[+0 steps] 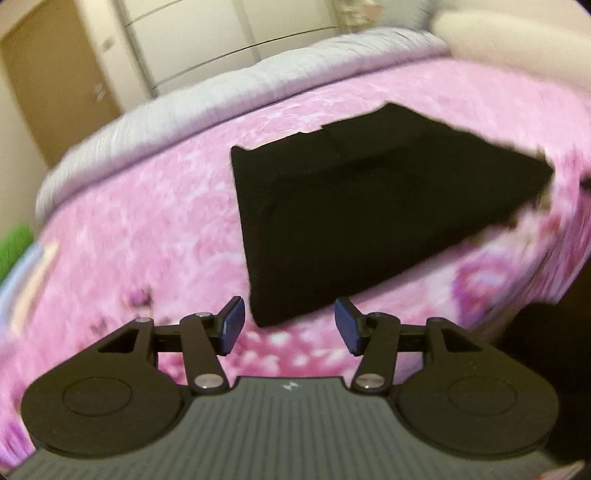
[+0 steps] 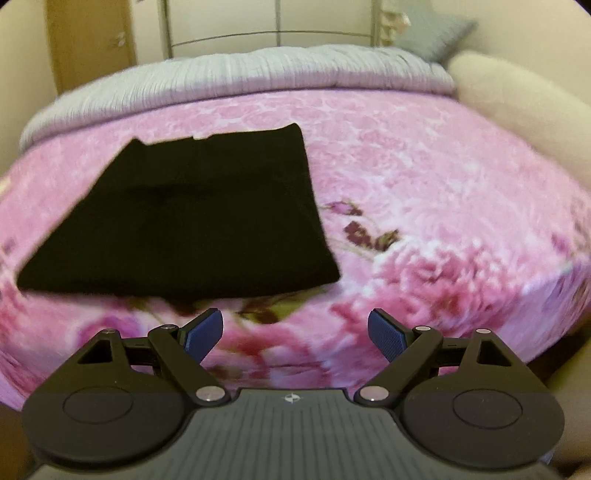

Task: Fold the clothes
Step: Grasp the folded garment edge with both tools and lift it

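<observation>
A black garment (image 1: 369, 214) lies folded flat into a rough rectangle on the pink floral bedspread (image 1: 147, 229). In the left wrist view my left gripper (image 1: 290, 326) is open and empty, held above the bed just short of the garment's near corner. In the right wrist view the same garment (image 2: 199, 221) lies ahead and to the left. My right gripper (image 2: 295, 334) is open and empty, above the bedspread (image 2: 424, 192) near its front edge, apart from the cloth.
A grey quilt (image 2: 236, 74) lies along the far side of the bed. A cream cushion (image 2: 517, 110) sits at the right, a grey pillow (image 2: 432, 33) behind it. A wardrobe (image 1: 207, 33) and a wooden door (image 1: 55, 74) stand beyond the bed.
</observation>
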